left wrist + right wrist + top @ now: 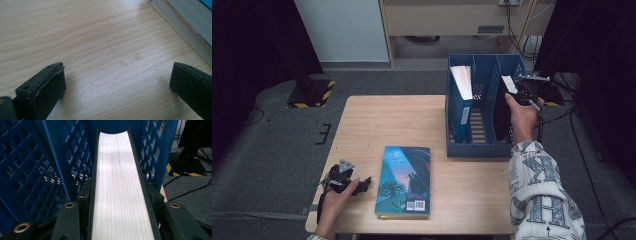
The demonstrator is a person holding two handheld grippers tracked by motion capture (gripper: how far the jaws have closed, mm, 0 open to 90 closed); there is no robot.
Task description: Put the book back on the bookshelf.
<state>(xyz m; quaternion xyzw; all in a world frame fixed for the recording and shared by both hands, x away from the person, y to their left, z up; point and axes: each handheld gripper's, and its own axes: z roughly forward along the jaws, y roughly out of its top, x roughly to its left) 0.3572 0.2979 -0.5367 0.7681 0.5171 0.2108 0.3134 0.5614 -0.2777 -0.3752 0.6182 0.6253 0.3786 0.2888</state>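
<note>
Shelving, two of three books in: my right gripper [523, 90] clamps black book [122, 185] inside rack [484, 145]; left gripper [117, 85] gapes empty, teal book [404, 180] beside it unshelved.

- A file rack [479, 150] stands on the counter [377, 125], at its far right.
- One book [404, 181] lies flat, nearer than the rack and to its left.
- Two books [462, 82] [501, 112] stand inside the rack.

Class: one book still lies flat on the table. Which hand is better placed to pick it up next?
Probably the left. The left tongs rest open beside the flat book; the right tongs are clamped on a dark book in the blue rack.
</note>
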